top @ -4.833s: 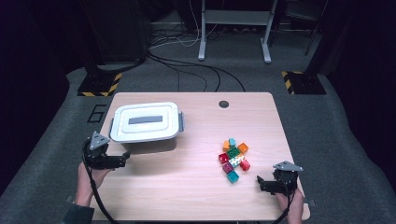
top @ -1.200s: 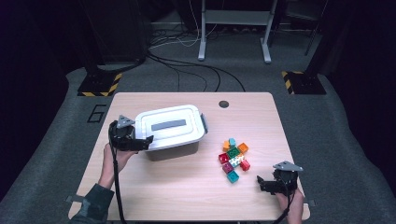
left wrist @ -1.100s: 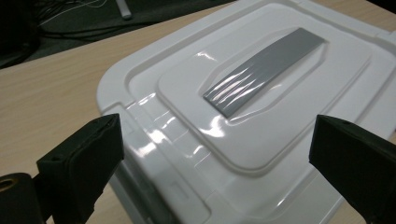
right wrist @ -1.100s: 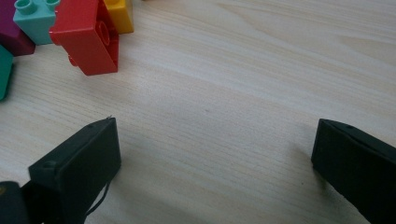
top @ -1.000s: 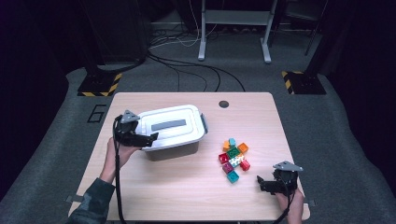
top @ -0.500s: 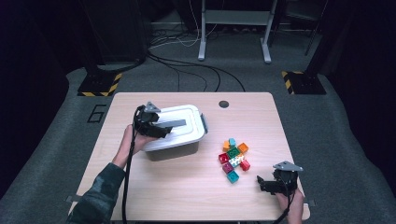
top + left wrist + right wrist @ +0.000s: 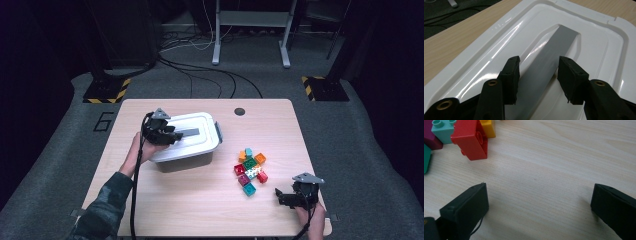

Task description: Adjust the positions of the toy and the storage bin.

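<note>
Jaws of my left gripper (image 7: 537, 75) have just been closing astride the lid's grey handle (image 7: 549, 65), pads barely clear; I'd centre, then clamp

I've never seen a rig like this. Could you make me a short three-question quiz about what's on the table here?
1. True or false: the left gripper has its jaws on either side of the grey handle of the white lid.
2. What lies in front of the right gripper?
   A. coloured bricks
   B. a mug
3. What is between the right gripper's jaws?

Key: 1 true. 2 A. 3 Nothing but bare table.
</note>
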A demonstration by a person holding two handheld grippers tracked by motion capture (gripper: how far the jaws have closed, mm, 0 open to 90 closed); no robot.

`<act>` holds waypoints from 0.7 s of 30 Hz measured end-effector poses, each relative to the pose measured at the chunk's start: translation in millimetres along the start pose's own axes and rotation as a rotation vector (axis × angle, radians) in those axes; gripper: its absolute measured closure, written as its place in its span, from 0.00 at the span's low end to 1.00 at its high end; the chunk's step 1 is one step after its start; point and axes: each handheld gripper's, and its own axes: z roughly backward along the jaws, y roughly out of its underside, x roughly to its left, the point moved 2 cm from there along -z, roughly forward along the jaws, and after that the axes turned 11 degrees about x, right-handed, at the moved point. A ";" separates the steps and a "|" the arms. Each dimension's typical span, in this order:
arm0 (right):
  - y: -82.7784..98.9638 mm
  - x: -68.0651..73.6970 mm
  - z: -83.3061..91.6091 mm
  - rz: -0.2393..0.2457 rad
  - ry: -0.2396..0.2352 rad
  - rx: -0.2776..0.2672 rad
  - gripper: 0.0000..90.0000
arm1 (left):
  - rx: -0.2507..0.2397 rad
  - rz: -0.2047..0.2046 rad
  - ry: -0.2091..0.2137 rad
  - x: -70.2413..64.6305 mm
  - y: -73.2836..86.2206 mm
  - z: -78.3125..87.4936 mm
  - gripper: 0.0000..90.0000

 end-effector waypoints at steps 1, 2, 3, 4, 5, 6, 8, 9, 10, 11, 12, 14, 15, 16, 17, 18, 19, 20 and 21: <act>0.0 0.0 0.0 0.000 0.000 0.000 0.00 | 0.001 -0.001 0.002 0.1 0.3 0.2 0.58; 0.0 0.0 0.0 0.000 0.000 0.000 0.00 | -0.001 -0.002 -0.007 -0.7 0.1 0.1 0.59; 0.0 0.0 0.0 0.000 0.000 0.000 0.00 | -0.001 -0.002 -0.007 -0.7 0.1 0.1 0.59; 0.0 0.0 0.0 0.000 0.000 0.000 0.00 | 0.000 -0.001 -0.009 -1.0 -0.1 0.1 0.59; 0.0 0.0 0.0 0.000 0.000 0.000 0.00 | 0.001 0.000 -0.012 -1.5 -0.3 0.2 0.59; 0.0 0.0 0.0 0.000 0.000 -0.001 0.00 | 0.005 0.008 -0.022 -3.3 -0.6 0.3 0.59; 0.0 0.1 0.0 0.000 0.000 0.000 0.00 | 0.010 0.011 -0.040 -6.5 -1.2 0.9 0.60; 0.0 0.1 0.0 0.000 0.000 0.000 0.00 | 0.010 0.011 -0.040 -6.5 -1.2 0.9 0.60; 0.0 0.1 0.0 0.000 0.000 0.000 0.00 | 0.016 0.010 -0.048 -8.1 -1.6 1.2 0.60; 0.0 0.1 0.0 0.000 0.000 0.000 0.00 | 0.020 0.010 -0.057 -9.7 -1.8 1.7 0.60; 0.0 0.1 0.0 0.000 0.000 0.000 0.00 | 0.021 0.010 -0.071 -13.6 -2.1 1.9 0.61; 0.0 0.0 0.0 0.001 0.001 -0.001 0.00 | 0.026 0.008 -0.089 -17.7 -2.6 2.1 0.62; 0.0 0.0 0.0 0.001 0.001 -0.001 0.00 | 0.026 0.008 -0.089 -17.7 -2.6 2.1 0.63; 0.0 0.0 0.0 0.001 0.000 -0.001 0.00 | 0.028 0.009 -0.096 -19.5 -3.1 2.2 0.63; 0.0 0.1 0.0 0.000 0.000 0.000 0.00 | 0.028 0.010 -0.096 -20.7 -3.4 2.0 0.63; 0.0 0.0 0.0 0.001 0.001 0.000 0.00 | 0.029 0.018 -0.096 -23.6 -4.2 1.4 0.64; 0.0 0.0 0.0 0.001 0.001 0.000 0.00 | 0.029 0.018 -0.096 -23.6 -4.2 1.4 0.64; 0.0 0.1 0.0 0.000 0.000 0.000 0.00 | 0.030 0.026 -0.099 -25.2 -4.8 1.1 0.64; 0.0 0.0 0.0 0.000 0.000 0.000 0.00 | 0.034 0.024 -0.102 -26.9 -5.4 1.0 0.64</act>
